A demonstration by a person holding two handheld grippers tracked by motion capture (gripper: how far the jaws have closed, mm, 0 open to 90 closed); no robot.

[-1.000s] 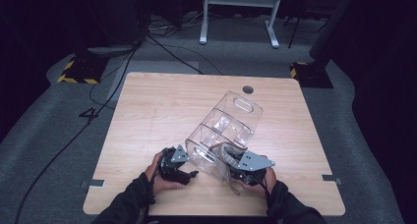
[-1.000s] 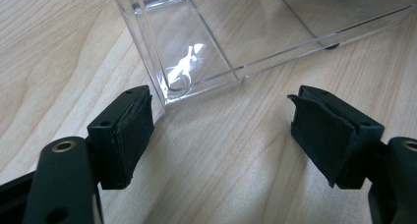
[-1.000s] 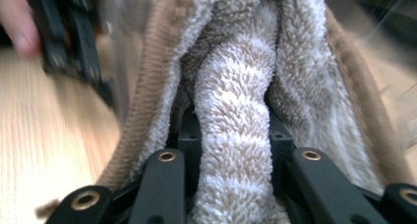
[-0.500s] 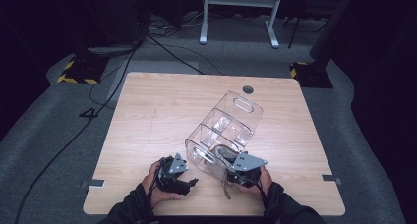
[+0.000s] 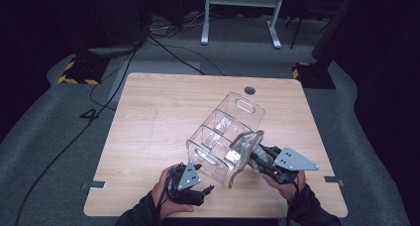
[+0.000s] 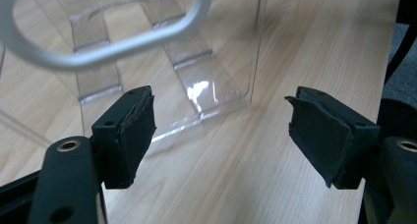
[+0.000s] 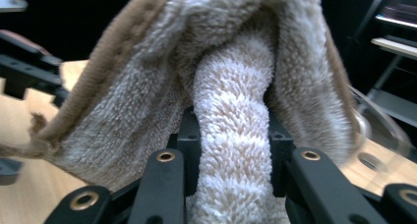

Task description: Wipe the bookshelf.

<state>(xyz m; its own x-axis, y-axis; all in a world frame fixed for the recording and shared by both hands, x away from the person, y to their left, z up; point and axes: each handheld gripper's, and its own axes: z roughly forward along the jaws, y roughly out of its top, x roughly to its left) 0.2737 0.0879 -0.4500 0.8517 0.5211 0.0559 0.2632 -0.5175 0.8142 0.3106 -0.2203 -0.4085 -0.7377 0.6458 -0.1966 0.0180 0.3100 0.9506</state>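
A beige towel (image 5: 243, 149) hangs from the right gripper (image 5: 257, 159) beside the near right corner of a clear plastic organiser (image 5: 225, 134), which sits at an angle in the middle of the wooden table (image 5: 158, 117); this is the high view, looking down from above the person's side. The cloth is raised off the tabletop and droops in a curved fold, probably so that it can be carried over the organiser's wall or wiped along it; the left gripper (image 5: 200, 191) rests near the table's front edge, just off the organiser's near end, its jaws released and empty, likely waiting to steady the box.

In the left gripper view, the two black pads (image 6: 130, 130) stand wide apart with bare tabletop between them; the organiser's oval handle cut-out (image 6: 103, 49) sits just ahead, so this hand seems placed to take hold there.

In the right gripper view, the jaws are clenched on a rolled ridge of the towel (image 7: 231, 116), with the rest of the fluffy cloth and its brown hem (image 7: 93, 76) draped up and over the gripper; the tight pinch on a bunched fold keeps the soft cloth from slipping.
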